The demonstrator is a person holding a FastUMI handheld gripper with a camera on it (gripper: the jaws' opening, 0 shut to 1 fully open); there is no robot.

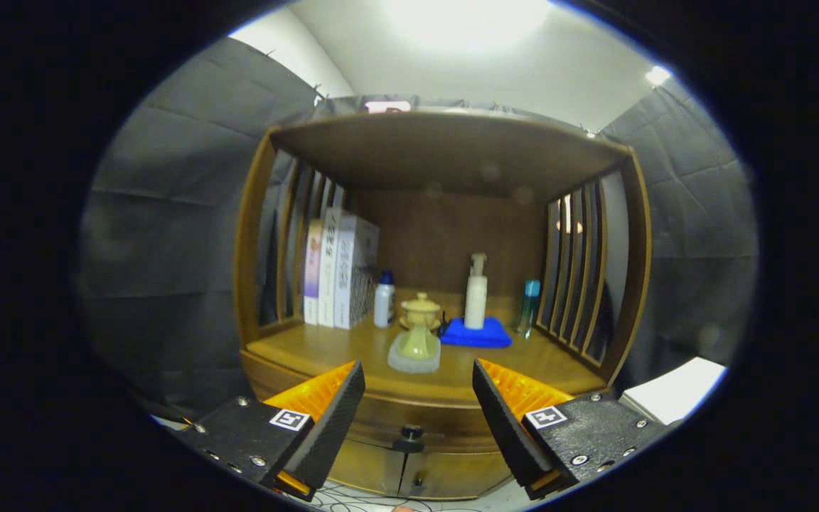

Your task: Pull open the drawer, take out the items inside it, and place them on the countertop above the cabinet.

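A wooden cabinet (445, 153) stands ahead, its countertop (324, 352) holding books (338, 270) far left, a blue cloth (477, 333) under a pump bottle (476, 293), and a small pot (419, 328). The gripper (418, 387) gapes wide, empty. The drawer (409, 416) sits closed, its knob (409, 435) between the fingers.

A broad ceiling light (468, 16) at the top centre of the frame is blown out to white glare, and a smaller bright spot (657, 75) glows at the upper right. The wooden open-fronted cabinet (445, 149) is evenly lit on its brown wooden countertop (324, 350), while its underside roof and back panel sit in dim shadow. Fisheye distortion bows the cabinet's posts outward. The centre is fairly sharp; faint smudges haze the back panel. The gripper (418, 390), fingers spread apart at the bottom, looks slightly soft and shaded.
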